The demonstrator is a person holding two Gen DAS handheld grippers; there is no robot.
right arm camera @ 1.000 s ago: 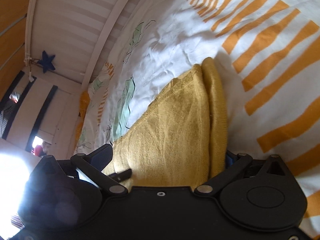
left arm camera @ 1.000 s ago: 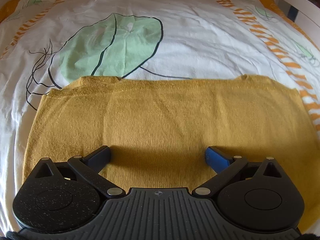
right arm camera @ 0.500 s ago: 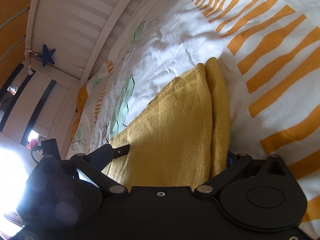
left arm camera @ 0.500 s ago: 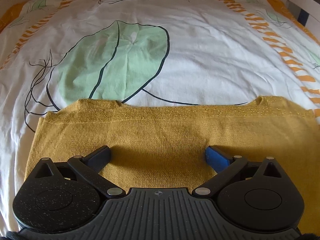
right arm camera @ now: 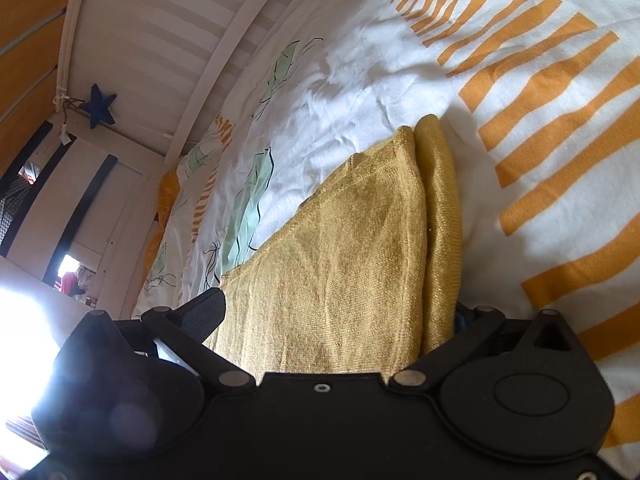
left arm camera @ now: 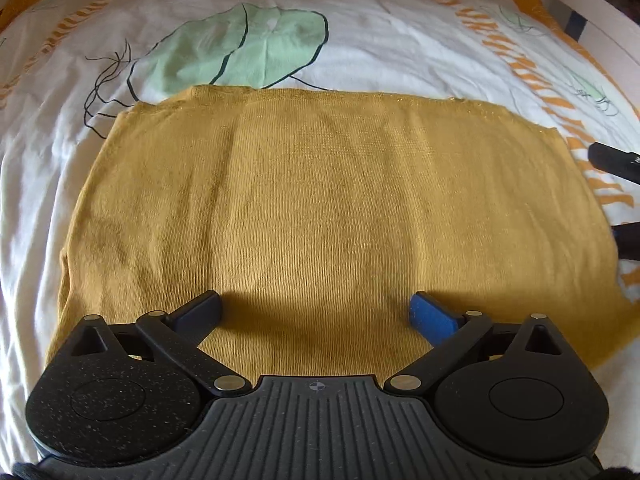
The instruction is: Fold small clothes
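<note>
A mustard-yellow knit garment lies flat on the bed sheet, folded into a wide rectangle. My left gripper hovers over its near edge, open, with nothing between its blue pads. My right gripper is at the garment's right side edge, open wide. Its fingers straddle the doubled layers of cloth; the right finger is mostly hidden behind the fabric. Two black fingers of the right gripper show at the right rim of the left wrist view, beside the garment.
The sheet is white with green leaf prints and orange stripes. A white slatted bed rail runs along the far side. A blue star hangs on the frame. Another rail borders the right.
The left wrist view first drew close to the garment's far edge, then pulled back, so the whole garment and the right gripper's fingers now show. The right gripper has barely moved.
</note>
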